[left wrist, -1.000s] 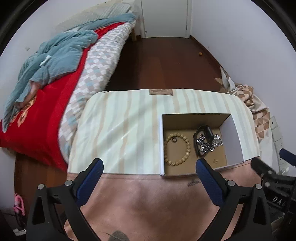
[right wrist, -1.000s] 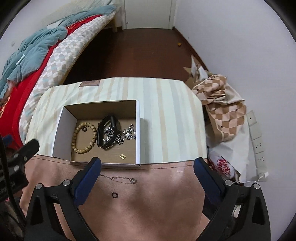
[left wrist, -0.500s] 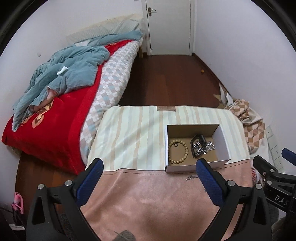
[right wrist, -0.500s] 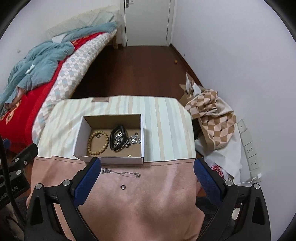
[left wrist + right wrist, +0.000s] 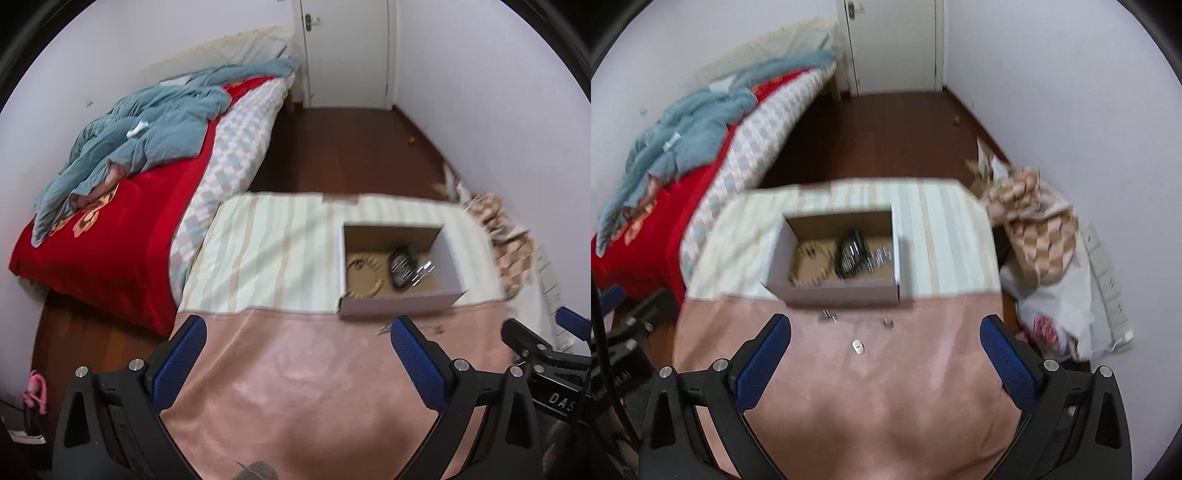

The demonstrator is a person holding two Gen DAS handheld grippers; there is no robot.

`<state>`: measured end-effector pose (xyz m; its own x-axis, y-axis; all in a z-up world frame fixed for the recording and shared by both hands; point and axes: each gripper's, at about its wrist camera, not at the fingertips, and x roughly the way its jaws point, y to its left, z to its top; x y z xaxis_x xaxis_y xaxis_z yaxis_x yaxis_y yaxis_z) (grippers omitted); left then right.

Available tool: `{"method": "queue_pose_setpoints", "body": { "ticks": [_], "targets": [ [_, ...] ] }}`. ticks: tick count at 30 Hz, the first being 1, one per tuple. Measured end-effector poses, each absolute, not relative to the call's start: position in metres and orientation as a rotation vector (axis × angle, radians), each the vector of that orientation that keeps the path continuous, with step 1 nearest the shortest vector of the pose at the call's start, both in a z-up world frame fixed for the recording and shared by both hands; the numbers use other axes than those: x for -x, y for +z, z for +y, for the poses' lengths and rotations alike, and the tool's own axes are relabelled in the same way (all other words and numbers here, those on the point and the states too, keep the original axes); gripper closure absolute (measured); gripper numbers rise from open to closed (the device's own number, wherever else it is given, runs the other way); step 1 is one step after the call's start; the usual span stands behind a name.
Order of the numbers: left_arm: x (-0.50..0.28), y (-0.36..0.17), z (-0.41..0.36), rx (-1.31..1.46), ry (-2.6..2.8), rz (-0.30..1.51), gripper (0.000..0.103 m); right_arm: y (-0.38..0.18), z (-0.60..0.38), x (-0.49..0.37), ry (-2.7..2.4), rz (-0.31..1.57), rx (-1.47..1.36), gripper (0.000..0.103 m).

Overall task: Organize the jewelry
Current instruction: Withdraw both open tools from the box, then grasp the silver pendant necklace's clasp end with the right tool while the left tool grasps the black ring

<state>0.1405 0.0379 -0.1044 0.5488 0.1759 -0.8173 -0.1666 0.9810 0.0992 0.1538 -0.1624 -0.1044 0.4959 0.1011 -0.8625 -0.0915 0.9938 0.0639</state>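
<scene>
An open cardboard box stands on the table where the striped cloth meets the pink cloth. Inside it lie a wooden bead bracelet, a black band and silver chain pieces. A thin necklace and a small ring lie on the pink cloth in front of the box. My left gripper and my right gripper are both open and empty, held high above the pink cloth.
A bed with a red cover and a teal blanket stands left of the table. Checked fabric and a white bag lie on the floor at the right by the wall. A door is at the far end.
Both grippers have risen and drawn back from the table, so the box looks smaller and more of the room shows. Both stay open. The jewelry has not moved.
</scene>
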Motion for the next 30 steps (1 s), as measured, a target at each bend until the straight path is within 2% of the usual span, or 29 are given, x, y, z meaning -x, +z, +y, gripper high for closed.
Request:
{"method": "queue_pose_setpoints", "body": {
  "ticks": [5,6,9,10,16,18,21,22,30],
  "targets": [
    [-0.149,-0.169,0.037,-0.048,0.255,1.064,0.001,-0.172,-0.171,-0.161,0.109,1.12,-0.021,0.0],
    [-0.151,-0.181,0.038,-0.047,0.26,1.088,0.001,-0.187,-0.174,-0.164,0.119,1.137,-0.044,0.004],
    [-0.158,-0.21,0.041,-0.047,0.283,1.146,0.001,-0.221,-0.175,-0.175,0.147,1.171,-0.078,0.025],
    [-0.16,-0.217,0.043,-0.046,0.289,1.159,0.001,-0.23,-0.174,-0.18,0.152,1.173,-0.077,0.027],
    [-0.174,-0.246,0.055,-0.056,0.328,1.2,0.001,-0.263,-0.161,-0.208,0.173,1.143,-0.055,0.029],
    [-0.177,-0.251,0.058,-0.055,0.336,1.21,0.001,-0.274,-0.155,-0.215,0.176,1.15,-0.044,0.048],
    [-0.179,-0.255,0.057,-0.064,0.335,1.217,0.001,-0.278,-0.145,-0.217,0.176,1.116,0.006,0.068],
    [-0.179,-0.256,0.055,-0.068,0.329,1.221,0.001,-0.279,-0.143,-0.216,0.177,1.107,0.022,0.088],
    [-0.183,-0.249,0.01,-0.05,0.203,1.217,0.001,-0.273,-0.194,-0.208,0.091,1.109,-0.082,0.09]
  ]
}}
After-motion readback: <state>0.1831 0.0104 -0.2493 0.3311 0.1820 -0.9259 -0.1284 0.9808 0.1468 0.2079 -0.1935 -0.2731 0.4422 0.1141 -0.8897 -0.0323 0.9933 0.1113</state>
